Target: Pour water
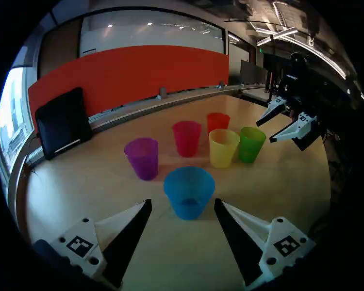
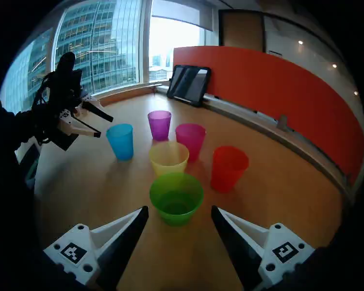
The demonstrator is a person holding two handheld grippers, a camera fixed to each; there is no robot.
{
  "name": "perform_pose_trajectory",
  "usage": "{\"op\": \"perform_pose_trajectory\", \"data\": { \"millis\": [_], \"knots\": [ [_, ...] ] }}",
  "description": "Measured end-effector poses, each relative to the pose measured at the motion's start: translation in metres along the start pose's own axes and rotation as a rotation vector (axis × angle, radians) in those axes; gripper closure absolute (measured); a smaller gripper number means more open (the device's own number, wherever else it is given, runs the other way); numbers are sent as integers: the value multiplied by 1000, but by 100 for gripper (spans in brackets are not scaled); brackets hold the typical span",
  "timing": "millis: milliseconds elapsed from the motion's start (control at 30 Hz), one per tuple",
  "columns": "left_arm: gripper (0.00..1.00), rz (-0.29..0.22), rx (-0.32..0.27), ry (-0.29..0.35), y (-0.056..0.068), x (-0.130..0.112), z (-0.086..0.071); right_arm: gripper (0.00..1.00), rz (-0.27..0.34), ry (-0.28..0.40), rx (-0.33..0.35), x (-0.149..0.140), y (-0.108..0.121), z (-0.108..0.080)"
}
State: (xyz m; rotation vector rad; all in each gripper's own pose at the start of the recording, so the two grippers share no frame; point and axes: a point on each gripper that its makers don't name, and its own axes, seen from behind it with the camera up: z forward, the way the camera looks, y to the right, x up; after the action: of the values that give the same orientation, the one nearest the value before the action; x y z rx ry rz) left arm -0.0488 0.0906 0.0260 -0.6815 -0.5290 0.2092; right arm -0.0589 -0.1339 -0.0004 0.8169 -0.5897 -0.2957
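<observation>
While neither gripper holds a cup, step: the reach, with no pouring begun.
Left gripper (image 1: pixel 182 203): jaws wide, empty, one finger at each side of the blue cup (image 1: pixel 189 191) and not touching it.
Right gripper (image 2: pixel 178 209): jaws wide, empty, the green cup (image 2: pixel 176 198) just ahead between its fingers, also untouched.
Water: both those cups look darker at the bottom; whether that is water cannot be told.
Layout, left gripper view, from the blue cup: purple cup (image 1: pixel 142 157) at 10 o'clock, pink cup (image 1: pixel 187 138) at 12, yellow cup (image 1: pixel 223 148) at 1 with the red cup (image 1: pixel 217 122) behind it, green cup at 2, right gripper beyond it, clear of the table (image 1: pixel 279 194).
Spacing: yellow and green stand close together; blue stands apart.
Next move, as judged: one gripper eases forward and closes on its cup mid-wall, gently since thin plastic flexes, then lifts and tips it over a neighbour.
Risk: the right gripper may nudge the yellow cup behind the green one.
Count: six cups, one of each colour; two grippers.
</observation>
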Motion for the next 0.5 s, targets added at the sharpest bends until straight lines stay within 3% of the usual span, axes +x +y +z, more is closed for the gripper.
{"op": "perform_pose_trajectory", "data": {
  "millis": [500],
  "knots": [
    [4,20,-34,-52,6,-14,25,0,-7,-31,13,-11,-1,26]
  ]
}}
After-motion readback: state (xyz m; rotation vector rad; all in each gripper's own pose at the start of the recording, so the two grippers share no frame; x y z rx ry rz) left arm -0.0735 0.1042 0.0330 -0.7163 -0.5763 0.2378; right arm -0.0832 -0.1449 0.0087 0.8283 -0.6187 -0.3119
